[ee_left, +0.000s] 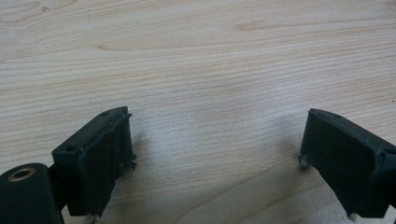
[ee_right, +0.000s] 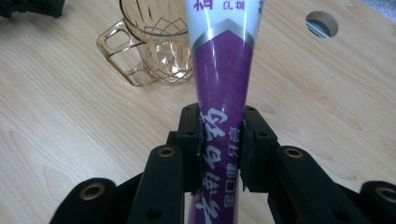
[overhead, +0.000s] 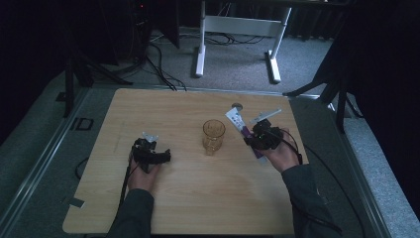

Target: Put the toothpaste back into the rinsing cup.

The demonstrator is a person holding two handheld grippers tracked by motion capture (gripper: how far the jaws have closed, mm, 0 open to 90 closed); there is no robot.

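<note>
Toothpaste tube (ee_right: 224,93) is the item in hand. Left gripper (ee_left: 215,154) is parked on bare table (ee_left: 196,60), jaws wide, empty. Amber cup (overhead: 213,136) is set mid-table, probably as target. Tube is clamped by right gripper (ee_right: 220,154) beside it.

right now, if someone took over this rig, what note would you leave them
Right gripper: jaws shut on the purple-and-white tube, held above the table just right of the cup.
Left gripper: jaws open, nothing between them, low over bare wood.
Amber cup: upright mid-table, looks empty.
Done: tube picked up.
Left: probably stand the tube in the cup, then let go.
</note>
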